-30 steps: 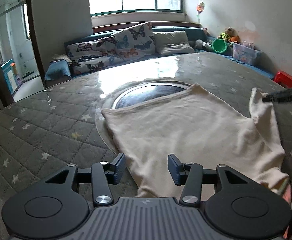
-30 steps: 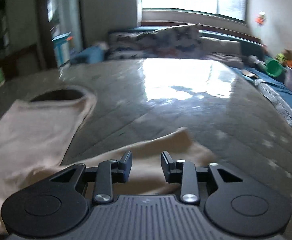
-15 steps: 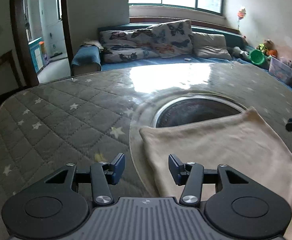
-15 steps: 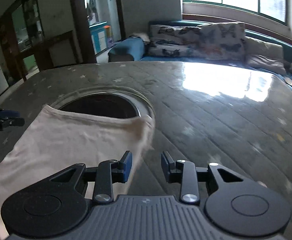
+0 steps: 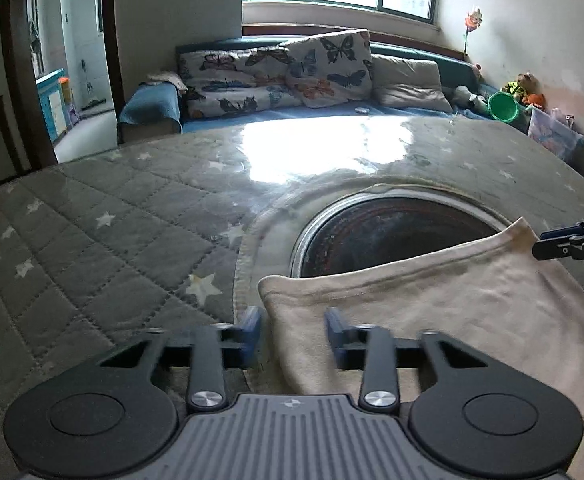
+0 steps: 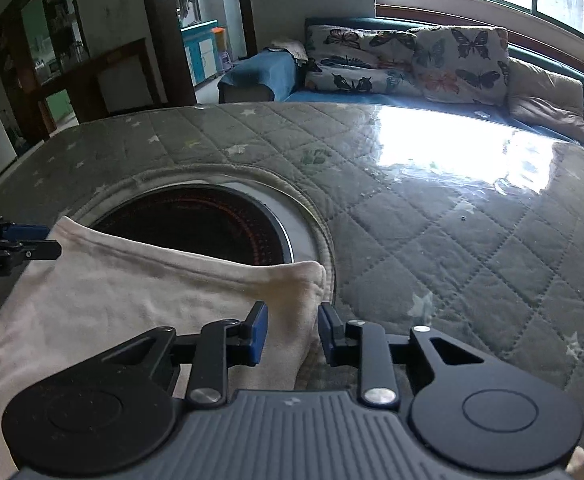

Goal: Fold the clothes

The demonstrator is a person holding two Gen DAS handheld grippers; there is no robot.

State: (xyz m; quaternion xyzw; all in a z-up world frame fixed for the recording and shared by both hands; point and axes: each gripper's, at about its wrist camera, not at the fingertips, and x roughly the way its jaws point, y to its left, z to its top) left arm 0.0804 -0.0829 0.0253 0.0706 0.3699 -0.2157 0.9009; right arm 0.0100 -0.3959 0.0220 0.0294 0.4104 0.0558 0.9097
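A cream garment (image 5: 432,308) lies flat on the round table, its far hem across the dark hob. My left gripper (image 5: 292,332) stands over the hem's left corner. Its jaws are closing with the cloth's edge between them, and a gap still shows beside each pad. In the right wrist view the garment (image 6: 132,300) ends in a rolled right corner, and my right gripper (image 6: 292,332) straddles that edge, its jaws also closing without pinching the cloth. Each gripper shows in the other's view: the right gripper (image 5: 572,240) at the hem's right end, the left gripper (image 6: 16,244) at its left end.
The table wears a grey quilted cover with stars (image 5: 112,240) under glossy clear plastic. A round dark hob (image 5: 392,232) is set in its middle. Behind the table is a sofa with butterfly cushions (image 5: 324,68); a green bucket (image 5: 502,106) and toys sit at the right wall.
Both grippers have moved apart along the garment, the left to the hem's left corner and the right to its right corner. The left jaws have narrowed markedly, the right ones slightly.
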